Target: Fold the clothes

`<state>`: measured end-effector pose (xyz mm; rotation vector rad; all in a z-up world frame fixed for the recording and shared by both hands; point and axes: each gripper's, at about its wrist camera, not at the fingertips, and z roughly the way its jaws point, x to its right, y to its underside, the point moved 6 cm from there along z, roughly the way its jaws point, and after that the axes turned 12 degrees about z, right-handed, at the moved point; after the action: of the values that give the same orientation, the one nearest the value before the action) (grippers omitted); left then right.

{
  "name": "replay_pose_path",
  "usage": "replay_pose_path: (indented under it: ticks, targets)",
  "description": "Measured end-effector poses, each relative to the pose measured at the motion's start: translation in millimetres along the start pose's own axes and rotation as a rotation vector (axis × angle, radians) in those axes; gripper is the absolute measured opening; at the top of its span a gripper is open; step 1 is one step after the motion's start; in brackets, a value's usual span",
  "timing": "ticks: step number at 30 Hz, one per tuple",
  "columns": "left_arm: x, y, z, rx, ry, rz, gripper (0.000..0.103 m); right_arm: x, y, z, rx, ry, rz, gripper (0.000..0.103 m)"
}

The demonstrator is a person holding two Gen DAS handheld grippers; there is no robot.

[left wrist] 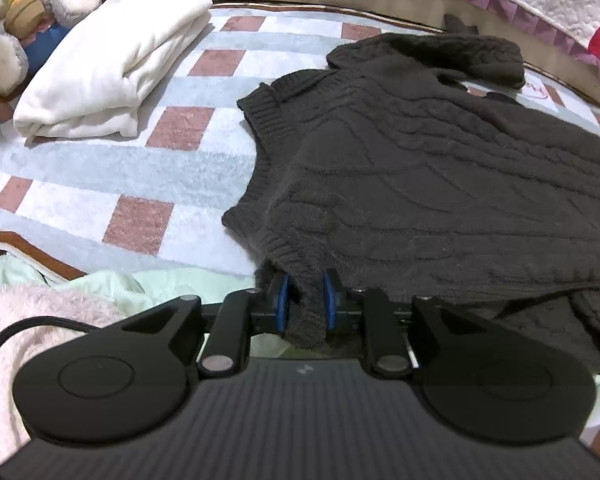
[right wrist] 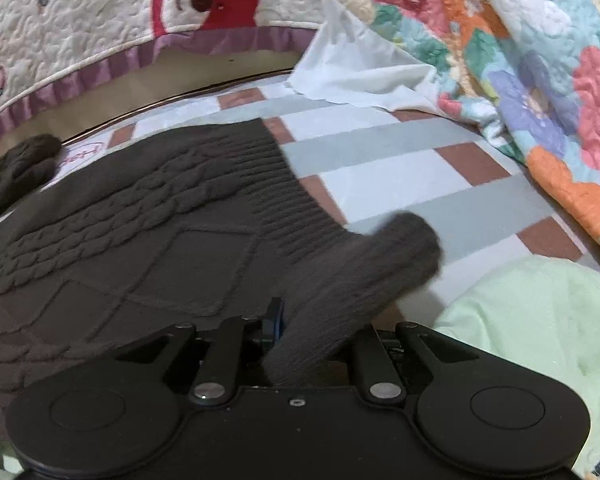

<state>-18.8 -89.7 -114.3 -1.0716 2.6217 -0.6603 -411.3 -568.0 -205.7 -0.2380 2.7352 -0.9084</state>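
Left claw: clamped on a fold of the dark brown sweater's ribbed edge; blue pads on either side of the pinched knit, at 6 o'clock in the left wrist view.
Right claw: closed on a bunched ribbed corner of the same sweater; one blue pad visible at the left of the fabric, the other hidden by knit.
Sweater position: spread on the checked blanket; fills the field from 1 to 5 o'clock in the left wrist view, from 7 to 11 o'clock in the right wrist view.
Sweater condition: cable-knit, lying mostly flat; one sleeve folded across the far end at 1 o'clock in the left wrist view; ribbed hem band running toward 12 o'clock in the right wrist view.
Blanket: white, grey and dusty-red check, bare from 9 to 11 o'clock in the left wrist view.
Folded white cloth: stacked at 10 o'clock, well apart from the sweater.
Plush toy: at 11 o'clock, just beside the white cloth.
Quilt with red bear print: along the far edge, 10 to 12 o'clock in the right wrist view.
Floral quilt: heaped at 1 to 3 o'clock, right wrist view.
Pale green fabric: at 4 o'clock, near the right claw.
Pink fleece: at 8 o'clock, left wrist view.
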Motion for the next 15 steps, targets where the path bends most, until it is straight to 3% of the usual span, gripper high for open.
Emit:
replay_pose_path:
  ticks: [2, 6, 10, 12, 15]
  targets:
    - [-1.7, -3.4, -8.0, 0.02, 0.005, 0.001, 0.017, 4.0, 0.2, -1.7, 0.011, 0.054, -0.017, 0.015]
    - [-5.3, -10.6, -24.6, 0.062, 0.014, 0.005, 0.018, 7.9, -6.2, -17.0, 0.063, 0.151, -0.062, 0.03]
    - [-10.5, -20.1, -42.9, 0.131, 0.026, 0.004, 0.031, 12.3, -22.2, -39.9, 0.158, 0.252, -0.107, 0.036]
    - [-12.8, -26.5, -46.9, 0.176, 0.027, 0.019, 0.036, 13.5, -33.8, -50.5, 0.191, 0.235, -0.05, 0.037]
    - [-13.6, -38.2, -46.9, 0.219, -0.022, 0.038, 0.037, -27.0, -36.8, -45.6, 0.17, 0.093, -0.05, 0.039]
